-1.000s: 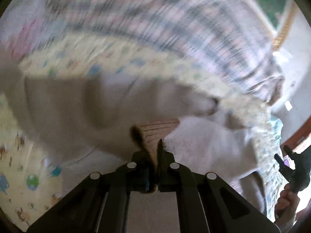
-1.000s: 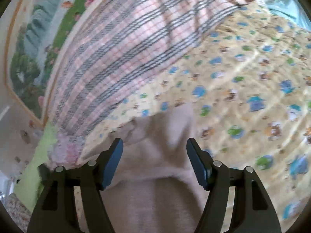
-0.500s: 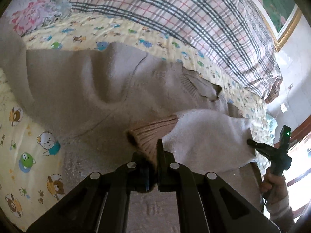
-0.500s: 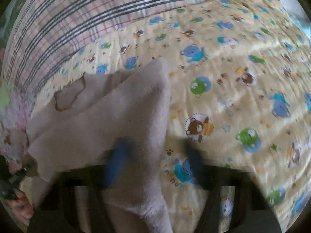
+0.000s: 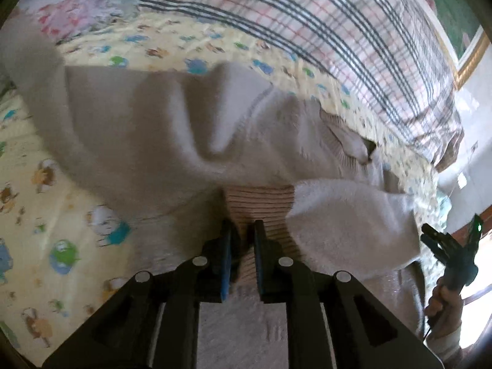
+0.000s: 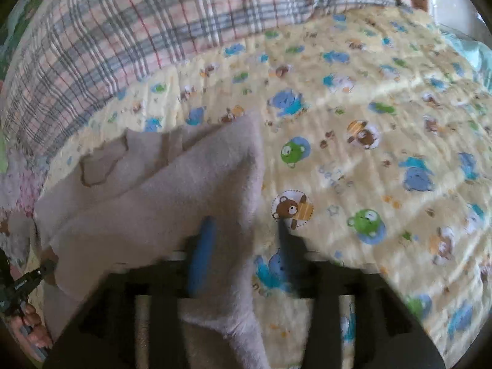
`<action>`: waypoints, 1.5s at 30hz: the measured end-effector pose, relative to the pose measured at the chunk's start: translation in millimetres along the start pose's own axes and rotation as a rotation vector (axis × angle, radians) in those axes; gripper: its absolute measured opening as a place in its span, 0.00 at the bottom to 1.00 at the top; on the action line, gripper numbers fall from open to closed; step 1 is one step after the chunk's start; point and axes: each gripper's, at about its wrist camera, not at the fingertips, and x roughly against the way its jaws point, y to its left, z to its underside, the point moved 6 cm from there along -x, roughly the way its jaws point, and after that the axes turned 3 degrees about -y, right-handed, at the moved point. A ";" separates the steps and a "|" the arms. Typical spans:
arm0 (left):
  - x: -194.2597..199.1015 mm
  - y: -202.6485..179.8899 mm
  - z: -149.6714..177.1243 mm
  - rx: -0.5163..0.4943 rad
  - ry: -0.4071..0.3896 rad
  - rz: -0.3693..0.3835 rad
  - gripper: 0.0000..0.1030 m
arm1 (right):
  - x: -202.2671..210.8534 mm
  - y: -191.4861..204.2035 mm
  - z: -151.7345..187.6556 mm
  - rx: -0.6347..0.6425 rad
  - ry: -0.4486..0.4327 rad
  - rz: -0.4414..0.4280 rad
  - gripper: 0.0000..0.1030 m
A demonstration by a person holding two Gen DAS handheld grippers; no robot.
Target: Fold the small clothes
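A small beige fleece sweater [image 5: 147, 123] lies spread on a yellow animal-print quilt [image 5: 37, 203]. One sleeve is folded across its body, and the sleeve's tan ribbed cuff [image 5: 261, 206] sits between the jaws of my left gripper [image 5: 243, 240], which have parted a little around it. My right gripper [image 6: 243, 236] is open over the folded sleeve's edge [image 6: 184, 190], its left finger over the fleece and its right finger over the quilt. It also shows at the right edge of the left wrist view [image 5: 446, 246].
A plaid pink-and-grey blanket [image 5: 307, 24] lies along the far side of the quilt. A floral cloth [image 5: 86, 9] sits at the far left. A gold picture frame [image 5: 470, 58] hangs on the wall.
My left gripper's jaws have opened a little around the cuff. My right gripper has moved down toward the sleeve's edge and its fingers have closed in somewhat.
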 end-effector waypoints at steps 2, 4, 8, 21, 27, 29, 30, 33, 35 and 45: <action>12.3 14.7 -3.9 0.015 -0.017 -0.022 0.13 | 15.6 11.8 1.8 -0.004 -0.035 -0.056 0.62; 21.2 31.1 -7.4 0.041 -0.030 -0.044 0.14 | 25.3 26.9 6.0 0.004 -0.052 -0.109 0.62; 40.7 78.6 -20.4 0.133 -0.063 -0.091 0.23 | 45.4 66.6 23.1 0.055 -0.044 -0.249 0.62; 102.5 224.6 -123.9 0.427 -0.310 -0.228 0.64 | 45.2 124.4 80.8 0.162 0.072 -0.342 0.62; 107.3 261.2 -169.9 0.510 -0.371 -0.245 0.64 | 38.1 121.5 90.1 0.143 0.104 -0.340 0.62; 108.9 257.3 -178.7 0.493 -0.393 -0.239 0.21 | 38.4 120.1 90.6 0.142 0.103 -0.337 0.62; 108.4 249.9 -182.3 0.458 -0.391 -0.240 0.03 | 38.6 118.8 91.0 0.139 0.104 -0.333 0.62; 111.1 213.6 -182.9 0.342 -0.408 -0.281 0.03 | 38.5 113.3 91.2 0.130 0.099 -0.317 0.62; 115.0 172.3 -177.2 0.265 -0.425 -0.245 0.03 | 38.5 108.2 90.3 0.115 0.096 -0.308 0.62; 93.6 -72.0 -114.8 -0.130 -0.368 0.025 0.02 | 65.3 64.5 82.9 0.018 0.035 -0.287 0.62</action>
